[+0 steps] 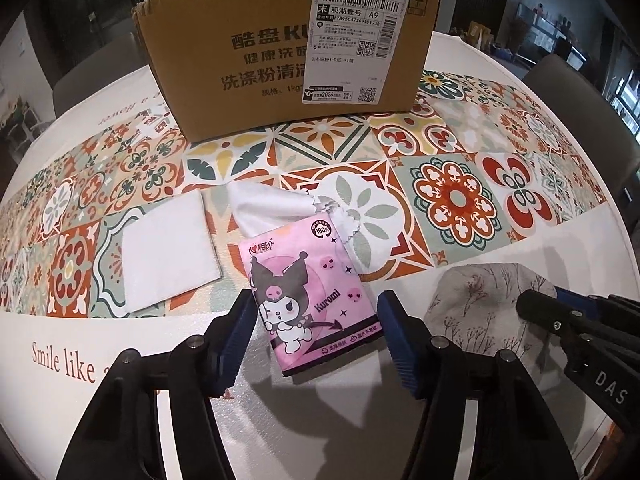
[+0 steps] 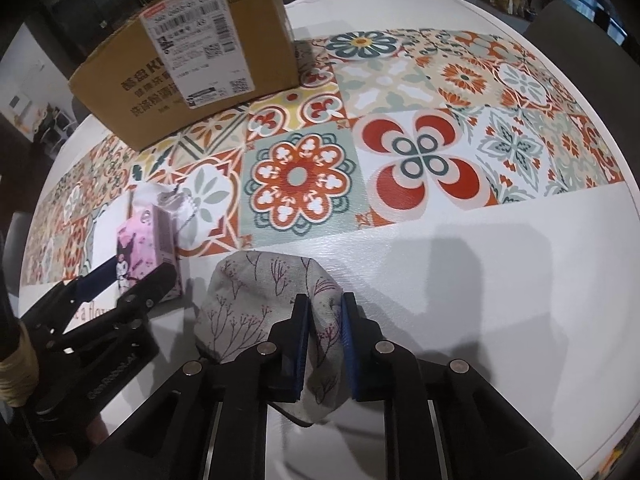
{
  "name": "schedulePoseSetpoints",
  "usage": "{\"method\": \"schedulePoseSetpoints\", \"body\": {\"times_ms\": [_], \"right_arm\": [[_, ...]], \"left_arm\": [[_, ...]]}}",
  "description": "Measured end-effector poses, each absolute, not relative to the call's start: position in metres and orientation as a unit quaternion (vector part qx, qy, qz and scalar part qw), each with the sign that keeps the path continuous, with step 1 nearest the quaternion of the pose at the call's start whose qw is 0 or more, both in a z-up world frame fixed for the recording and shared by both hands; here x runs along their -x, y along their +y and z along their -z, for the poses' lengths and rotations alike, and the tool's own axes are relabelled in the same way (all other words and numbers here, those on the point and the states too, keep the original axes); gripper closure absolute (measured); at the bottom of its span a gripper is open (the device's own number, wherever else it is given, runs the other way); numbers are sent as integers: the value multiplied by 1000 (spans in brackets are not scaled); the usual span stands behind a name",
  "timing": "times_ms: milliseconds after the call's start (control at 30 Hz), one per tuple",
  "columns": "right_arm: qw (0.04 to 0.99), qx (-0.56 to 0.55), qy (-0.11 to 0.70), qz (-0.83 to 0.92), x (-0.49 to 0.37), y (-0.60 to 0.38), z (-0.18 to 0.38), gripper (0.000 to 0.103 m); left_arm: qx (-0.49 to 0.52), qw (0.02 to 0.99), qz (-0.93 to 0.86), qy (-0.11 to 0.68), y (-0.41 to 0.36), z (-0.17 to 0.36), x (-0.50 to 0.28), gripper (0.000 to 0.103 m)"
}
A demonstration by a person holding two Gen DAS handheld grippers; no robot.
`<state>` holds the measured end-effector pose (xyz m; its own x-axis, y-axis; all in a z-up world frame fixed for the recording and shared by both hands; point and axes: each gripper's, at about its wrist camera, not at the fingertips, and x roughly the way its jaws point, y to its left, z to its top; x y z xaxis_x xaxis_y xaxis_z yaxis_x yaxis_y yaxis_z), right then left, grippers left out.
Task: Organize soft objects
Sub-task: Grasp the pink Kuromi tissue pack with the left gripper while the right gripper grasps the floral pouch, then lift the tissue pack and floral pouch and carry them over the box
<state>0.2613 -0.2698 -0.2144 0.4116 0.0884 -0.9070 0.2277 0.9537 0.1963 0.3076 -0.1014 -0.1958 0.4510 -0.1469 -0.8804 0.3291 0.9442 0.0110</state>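
A pink Kuromi tissue pack (image 1: 310, 300) lies on the table with a white tissue (image 1: 268, 206) sticking out of its far end. My left gripper (image 1: 316, 320) is open, its blue pads on either side of the pack. A folded white tissue (image 1: 168, 248) lies to the left. My right gripper (image 2: 325, 312) is shut on a grey cloth pouch with a twig print (image 2: 264, 300), pinching its right edge on the table. The pouch (image 1: 480, 308) and the right gripper's fingers (image 1: 560, 320) also show in the left wrist view. The pack (image 2: 148, 248) shows in the right wrist view.
An open cardboard box (image 1: 288, 48) with a shipping label stands at the back of the round table, also in the right wrist view (image 2: 188, 52). A patterned tile runner (image 1: 452, 196) crosses the white tablecloth. Grey chairs (image 1: 576, 92) stand behind the table.
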Motion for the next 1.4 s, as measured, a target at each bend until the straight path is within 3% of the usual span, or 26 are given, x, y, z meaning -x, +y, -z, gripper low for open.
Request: {"method": "schedulePoseSetpoints", "body": {"times_ms": [733,1400], "right_arm": [[862,-128,491,11,-251,-250,165,87],[906,-97,413,-3,-261,-240,104,87]], "left_arm": [[-70,873,151,458,-85,148,-289,44],[-46,911,138,385,-65,80,-290,54]]}}
